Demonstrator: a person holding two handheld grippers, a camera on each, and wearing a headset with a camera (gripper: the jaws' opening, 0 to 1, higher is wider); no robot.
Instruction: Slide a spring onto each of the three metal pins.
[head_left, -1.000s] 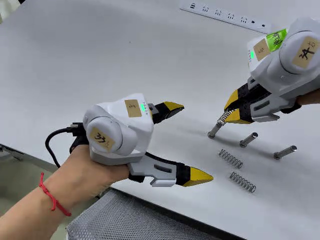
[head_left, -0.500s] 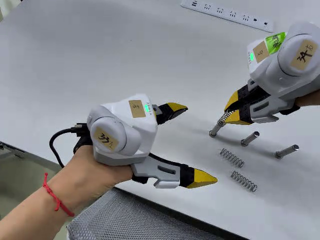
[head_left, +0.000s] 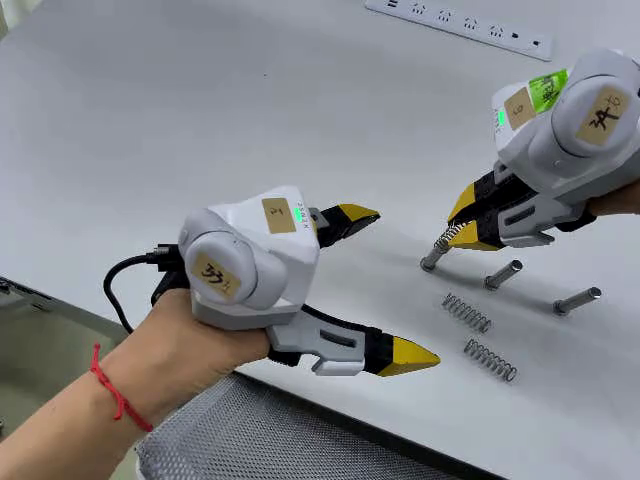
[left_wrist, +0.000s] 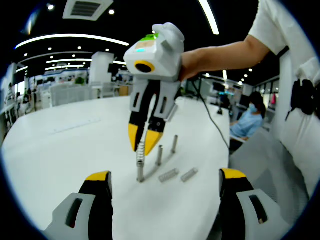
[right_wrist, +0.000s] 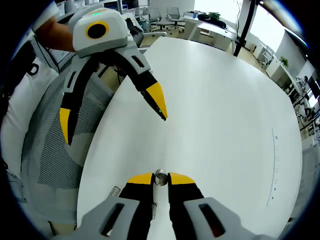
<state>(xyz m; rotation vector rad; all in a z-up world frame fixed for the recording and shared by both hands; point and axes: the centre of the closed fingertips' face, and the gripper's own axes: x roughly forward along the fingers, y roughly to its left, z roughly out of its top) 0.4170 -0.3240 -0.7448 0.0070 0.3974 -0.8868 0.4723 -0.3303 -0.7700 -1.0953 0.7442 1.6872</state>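
Three metal pins stand on the white table: the left pin (head_left: 431, 262), middle pin (head_left: 501, 275) and right pin (head_left: 577, 301). My right gripper (head_left: 462, 231) is shut on a spring (head_left: 447, 238) whose lower end sits over the left pin's top. In the right gripper view the spring (right_wrist: 160, 173) shows end-on between the yellow tips of the right gripper (right_wrist: 161, 181). Two loose springs (head_left: 466, 313) (head_left: 490, 360) lie in front of the pins. My left gripper (head_left: 388, 284) hovers open to the pins' left, holding nothing. In the left gripper view the spring (left_wrist: 141, 150) sits atop the pin (left_wrist: 140, 171).
A white power strip (head_left: 465, 24) lies at the table's far edge. The near table edge (head_left: 300, 395) runs under my left hand, with a grey mesh chair (head_left: 220, 440) below it. A black cable (head_left: 125, 285) trails from the left gripper.
My left gripper has drifted slightly right, toward the pins, still open. The right gripper stays shut on the spring over the left pin.
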